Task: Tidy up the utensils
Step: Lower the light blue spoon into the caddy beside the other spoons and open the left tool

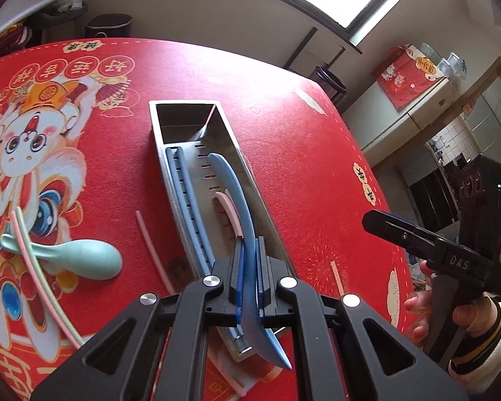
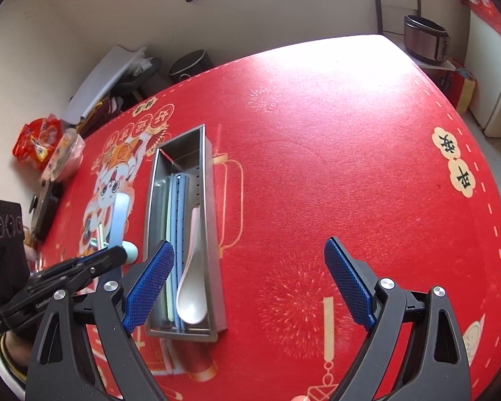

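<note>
left wrist view showed the metal tray (image 1: pixel 227 127) lying lengthwise on the red table mat (image 1: pixel 284 183), and the sorting looked roughly half done. blue chopsticks (image 1: pixel 187 200) already lay inside along the tray's left wall, and a pale pink piece (image 1: pixel 228 207) rested nearer its right wall. the left gripper (image 1: pixel 249 287) had its fingers pressed together on a blue spoon (image 1: pixel 240 207), pinching it near the bowl end, with the handle reaching out over the tray's inside; it seemed held above the tray, not yet set down. in the right wrist view a white spoon (image 2: pixel 192 287) also lay in the tray by its right wall.

still left, to my eye: a mint spoon (image 1: pixel 83 257) sat on the mat well left of the tray, a long pink-and-green chopstick pair (image 1: pixel 33 267) lay across it, and a single pink chopstick (image 1: pixel 150 247) lay just beside the tray's left wall.

the right gripper (image 2: pixel 250 277) hung with its fingers spread wide and nothing between them, its left pad near the tray's near end, the other over bare mat to the tray's right.

nothing blocked the tray's opening. the crossed chopsticks over the mint spoon would likely have made that pickup fiddly. snack bags (image 2: pixel 40 143) sat far left of the tray, off the mat
</note>
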